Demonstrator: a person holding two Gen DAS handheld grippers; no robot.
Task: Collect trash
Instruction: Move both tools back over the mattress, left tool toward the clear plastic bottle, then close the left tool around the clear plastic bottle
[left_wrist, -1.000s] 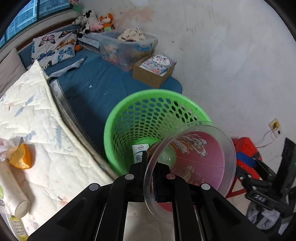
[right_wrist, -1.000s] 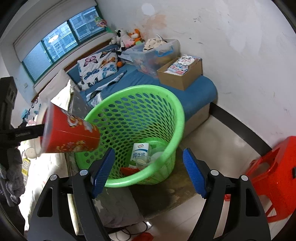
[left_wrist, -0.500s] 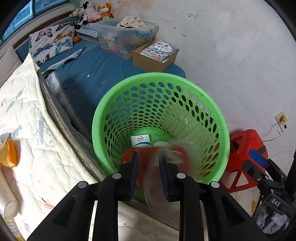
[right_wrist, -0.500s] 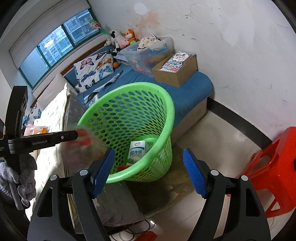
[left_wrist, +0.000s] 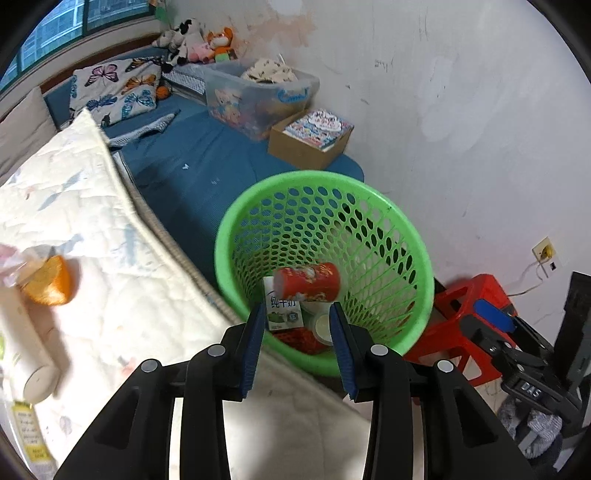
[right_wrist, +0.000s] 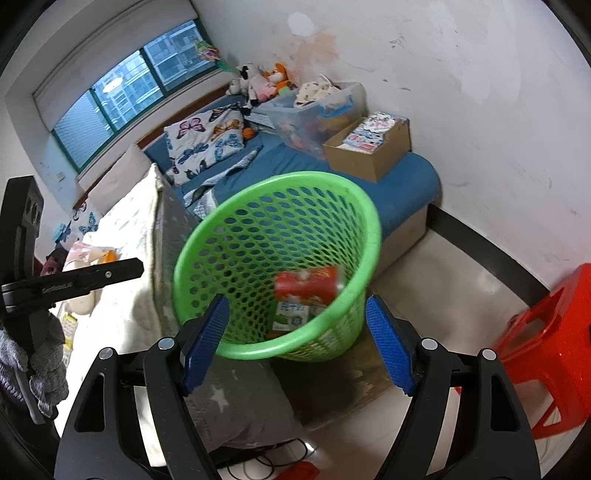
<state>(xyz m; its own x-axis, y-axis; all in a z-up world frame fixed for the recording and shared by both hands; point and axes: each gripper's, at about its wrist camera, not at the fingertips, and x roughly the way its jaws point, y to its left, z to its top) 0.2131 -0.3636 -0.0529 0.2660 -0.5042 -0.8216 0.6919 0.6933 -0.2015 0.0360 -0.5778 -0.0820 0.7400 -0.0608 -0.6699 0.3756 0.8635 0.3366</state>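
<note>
A green mesh basket (left_wrist: 229, 236) stands on the floor beside the bed. Inside it a red printed cup (left_wrist: 308, 282) lies on its side, on top of a milk carton (left_wrist: 282, 310) and a clear lid. My left gripper (left_wrist: 297, 314) hangs above the basket's near rim; its jaws are opening and nothing is between them. In the right wrist view the same basket (right_wrist: 184, 258) holds the red cup (right_wrist: 306, 282), slightly blurred. My right gripper (right_wrist: 297, 306) stands open and empty in front of the basket. The left gripper (right_wrist: 136, 266) shows side-on at the left.
On the white quilt (left_wrist: 92, 221) lie an orange piece (left_wrist: 48, 280) and a white tube (left_wrist: 29, 354). A red stool (right_wrist: 546, 332) stands on the floor to the right. A cardboard box (left_wrist: 306, 147) and a clear bin sit on the blue mattress by the wall.
The left gripper let go of the red cup, which dropped into the basket. Its jaws have widened and it has drawn back from the basket. The right gripper has hardly moved.
</note>
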